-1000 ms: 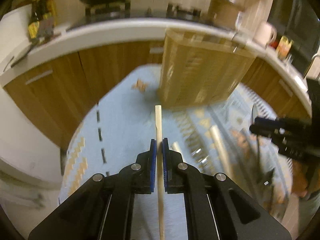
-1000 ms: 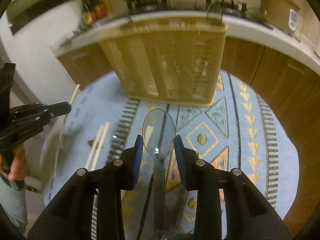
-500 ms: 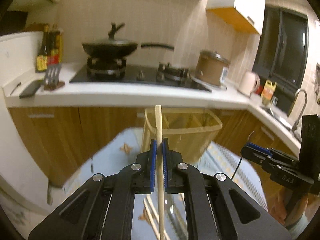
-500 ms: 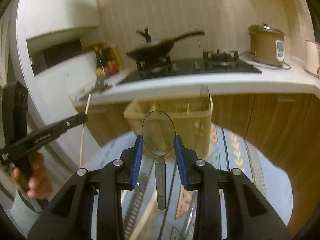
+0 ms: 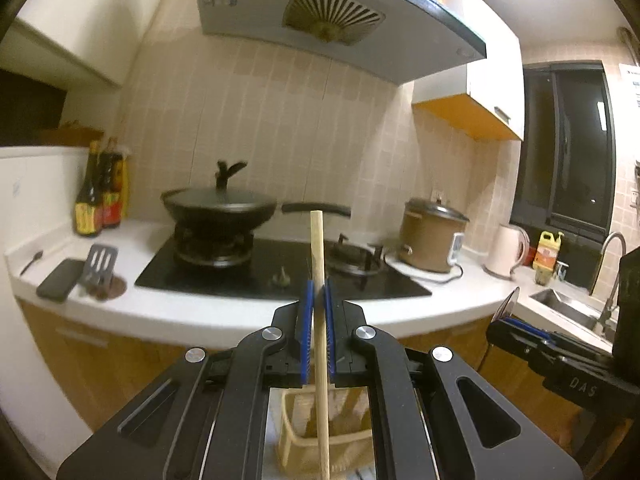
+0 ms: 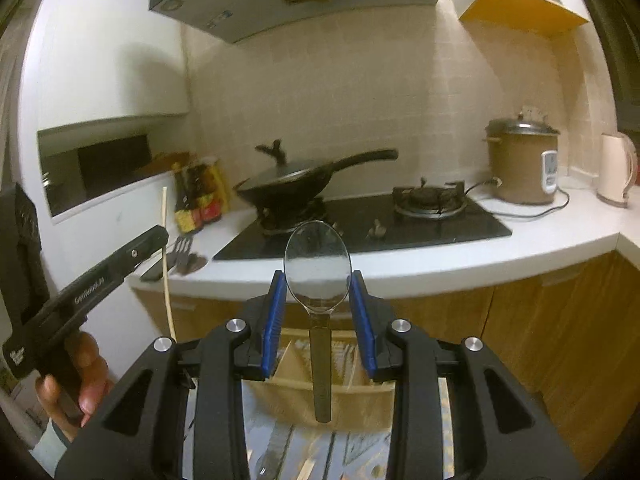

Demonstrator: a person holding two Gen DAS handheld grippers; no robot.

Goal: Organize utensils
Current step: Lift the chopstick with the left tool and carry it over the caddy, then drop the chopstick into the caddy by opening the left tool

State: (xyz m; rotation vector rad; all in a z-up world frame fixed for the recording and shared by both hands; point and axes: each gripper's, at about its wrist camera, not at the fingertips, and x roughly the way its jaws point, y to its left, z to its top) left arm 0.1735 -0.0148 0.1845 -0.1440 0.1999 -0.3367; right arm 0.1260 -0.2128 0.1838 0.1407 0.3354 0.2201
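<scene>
Both cameras have tilted up from the patterned cloth since a second ago, so the stove wall now fills each view. Jaws of the left gripper (image 5: 316,300) are pressed onto a wooden chopstick (image 5: 319,264), which stands upright with its tip above the blue pads and its lower end over the basket (image 5: 320,438) below. Jaws of the right gripper (image 6: 318,304) pinch a clear plastic spoon (image 6: 317,266) by the edges of its bowl, the handle hanging straight down over the same basket (image 6: 340,390). Under the basket, the patterned cloth (image 6: 360,448) carries a few more utensils, too blurred to name. Beyond the basket runs the white bench (image 5: 208,316), fronted by wood cabinets. A black wok (image 5: 218,208) sits on the left burner of the stove at the bench's back edge, a brown rice cooker (image 5: 432,240) to the stove's right, and sauce bottles (image 5: 98,192) stand at the bench's far left corner. A dark phone (image 5: 60,280) and a slotted spatula (image 5: 100,264) lie near the bench's left front edge.
</scene>
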